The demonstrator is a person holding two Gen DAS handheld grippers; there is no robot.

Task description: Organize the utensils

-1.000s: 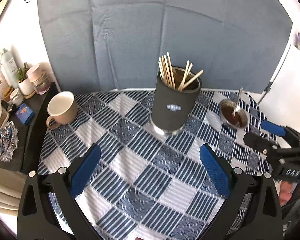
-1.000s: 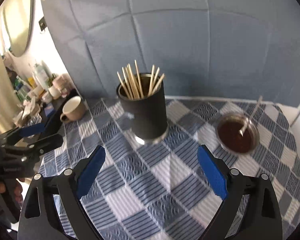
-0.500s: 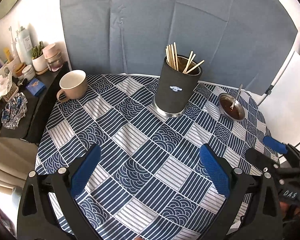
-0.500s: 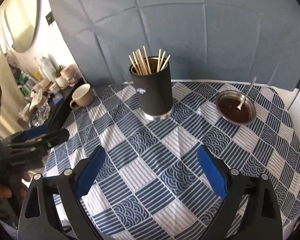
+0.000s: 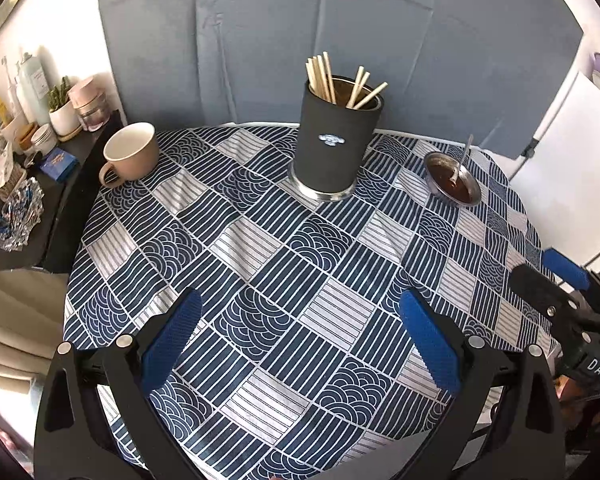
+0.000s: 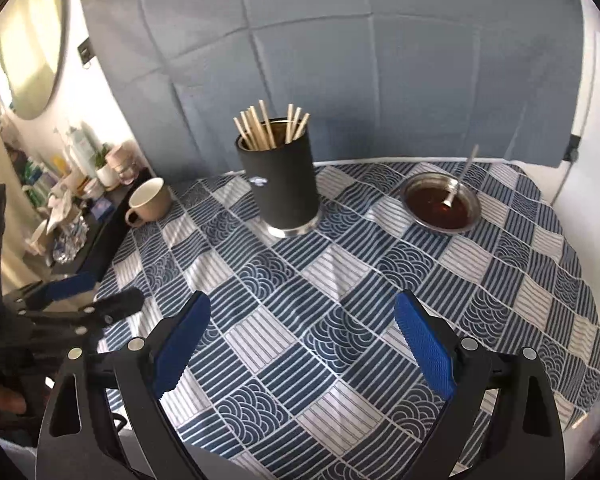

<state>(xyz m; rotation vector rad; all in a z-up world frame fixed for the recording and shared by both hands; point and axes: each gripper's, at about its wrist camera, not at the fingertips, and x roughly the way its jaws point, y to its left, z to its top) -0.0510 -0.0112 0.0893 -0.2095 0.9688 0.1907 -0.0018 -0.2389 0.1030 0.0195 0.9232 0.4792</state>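
Observation:
A black cylindrical holder (image 5: 334, 148) (image 6: 280, 186) stands at the back of the table with several wooden chopsticks (image 5: 324, 76) (image 6: 260, 126) upright in it. Right of it sits a small metal bowl (image 5: 454, 180) (image 6: 442, 204) of dark sauce with a spoon (image 5: 460, 160) (image 6: 458, 184) leaning in it. My left gripper (image 5: 300, 336) is open and empty above the near side of the cloth. My right gripper (image 6: 304, 332) is open and empty too, well short of the holder. Each gripper also shows at the edge of the other's view.
A beige mug (image 5: 130, 156) (image 6: 148, 202) stands at the table's left rear. A dark side shelf (image 5: 56, 200) crowded with bottles, jars and a small plant runs along the left. A grey-blue backdrop (image 5: 340, 32) hangs behind the round table with its blue patterned cloth (image 5: 284, 264).
Both grippers have pulled back and up from the holder, so more of the table shows. The holder, bowl and mug look smaller and farther. Both stay open.

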